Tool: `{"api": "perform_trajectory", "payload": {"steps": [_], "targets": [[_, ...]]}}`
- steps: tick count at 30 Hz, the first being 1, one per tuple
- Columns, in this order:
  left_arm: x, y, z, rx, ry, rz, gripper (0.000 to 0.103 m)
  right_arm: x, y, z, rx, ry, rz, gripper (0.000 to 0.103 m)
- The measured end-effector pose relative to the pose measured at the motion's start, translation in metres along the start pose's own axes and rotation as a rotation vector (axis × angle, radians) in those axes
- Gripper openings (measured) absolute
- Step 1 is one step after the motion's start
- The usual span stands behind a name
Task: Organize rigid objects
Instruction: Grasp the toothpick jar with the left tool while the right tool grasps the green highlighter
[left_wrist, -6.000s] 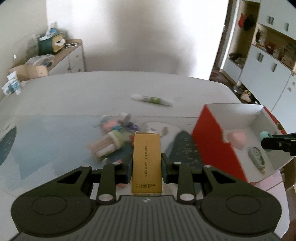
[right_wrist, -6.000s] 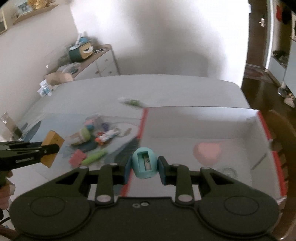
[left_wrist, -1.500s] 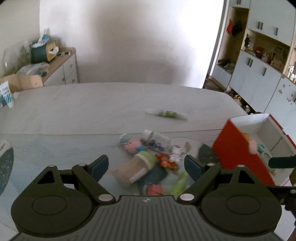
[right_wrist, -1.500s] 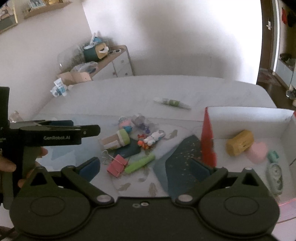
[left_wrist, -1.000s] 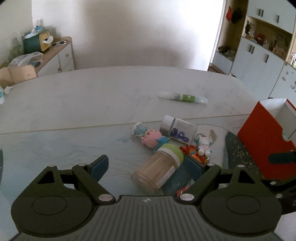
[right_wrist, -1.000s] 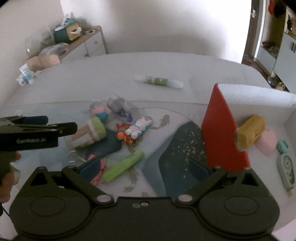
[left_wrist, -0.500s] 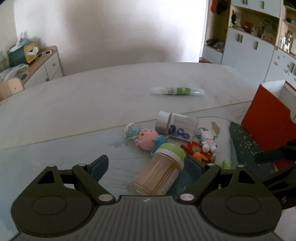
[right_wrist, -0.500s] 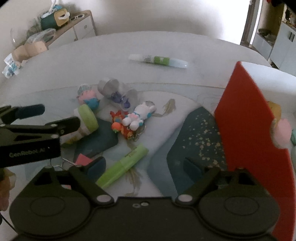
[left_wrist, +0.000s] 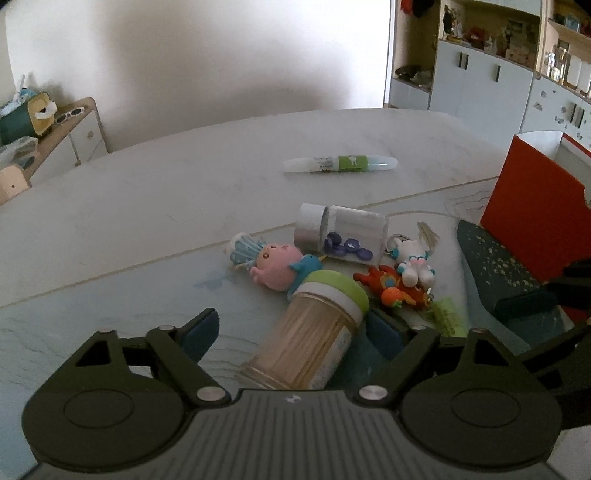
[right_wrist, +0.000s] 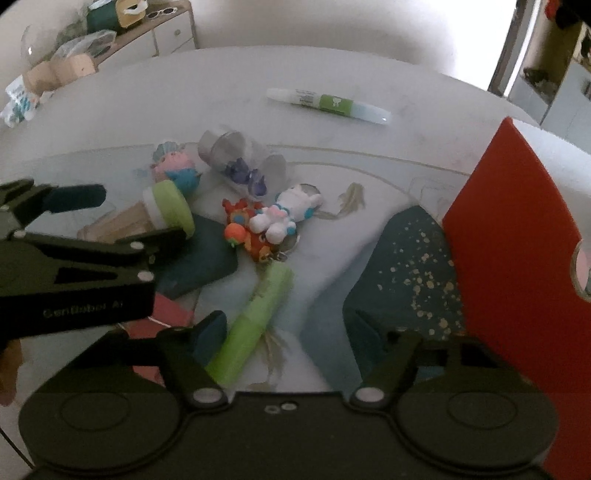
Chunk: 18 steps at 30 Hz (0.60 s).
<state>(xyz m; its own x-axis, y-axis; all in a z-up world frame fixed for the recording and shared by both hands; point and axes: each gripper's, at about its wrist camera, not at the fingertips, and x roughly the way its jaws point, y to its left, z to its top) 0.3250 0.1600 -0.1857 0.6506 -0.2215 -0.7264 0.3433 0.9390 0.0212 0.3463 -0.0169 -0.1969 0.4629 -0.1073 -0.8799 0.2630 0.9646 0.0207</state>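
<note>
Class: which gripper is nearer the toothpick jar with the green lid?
Left. The left gripper straddles the toothpick jar, jaws open; the right gripper sits beside it, over the green tube.

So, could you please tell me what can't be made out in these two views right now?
- Red cardboard box: its contents are hidden behind its wall in both views.
- Pink flat item: right view, mostly covered by the left gripper; identity unclear.
- Clear toothpick jar with green lid: left view, base cut off by the gripper body.
</note>
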Motion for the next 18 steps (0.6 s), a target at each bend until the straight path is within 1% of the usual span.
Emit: {"api": "perform_trajectory", "payload": {"steps": [1, 3, 5, 7, 10, 11, 13, 15, 16, 18], "targets": [[0.0007, 0.0, 0.0, -0.002, 0.003, -0.005, 0.082, -0.0003, 0.0, -0.0006, -0.007, -0.002, -0.003, 0.071], [0.0018, -0.0009, -0.0002, -0.002, 0.007, -0.016, 0.073, -0.0009, -0.0012, -0.0015, -0.01, -0.007, -0.003, 0.068], [0.002, -0.0018, -0.001, 0.0, 0.013, -0.029, 0.067, -0.0015, -0.0016, -0.0022, -0.016, -0.012, -0.003, 0.066], [0.0022, -0.0024, -0.0018, -0.001, 0.016, -0.034, 0.065, -0.0022, -0.0022, -0.0029, -0.018, -0.017, -0.002, 0.061], [0.0024, -0.0007, -0.0015, -0.008, 0.023, -0.051, 0.061, -0.0034, -0.003, -0.0033, -0.023, -0.026, -0.003, 0.051], [0.0022, -0.0005, -0.0013, -0.009, 0.026, -0.053, 0.06, -0.0041, -0.0034, -0.0035, -0.025, -0.03, -0.004, 0.045], [0.0012, -0.0001, -0.0015, -0.013, 0.029, -0.054, 0.056, -0.005, -0.0038, -0.0042, -0.03, -0.036, -0.004, 0.038], [-0.0001, -0.0002, -0.0017, -0.014, 0.03, -0.055, 0.051, -0.0062, -0.0048, -0.0053, -0.03, -0.041, -0.005, 0.028], [-0.0008, -0.0002, -0.0015, -0.015, 0.031, -0.055, 0.05, -0.0068, -0.0057, -0.0059, -0.029, -0.044, -0.007, 0.026], [-0.0016, -0.0002, -0.0011, -0.017, 0.032, -0.052, 0.047, -0.0077, -0.0082, -0.0073, -0.022, -0.049, -0.011, 0.017]]}}
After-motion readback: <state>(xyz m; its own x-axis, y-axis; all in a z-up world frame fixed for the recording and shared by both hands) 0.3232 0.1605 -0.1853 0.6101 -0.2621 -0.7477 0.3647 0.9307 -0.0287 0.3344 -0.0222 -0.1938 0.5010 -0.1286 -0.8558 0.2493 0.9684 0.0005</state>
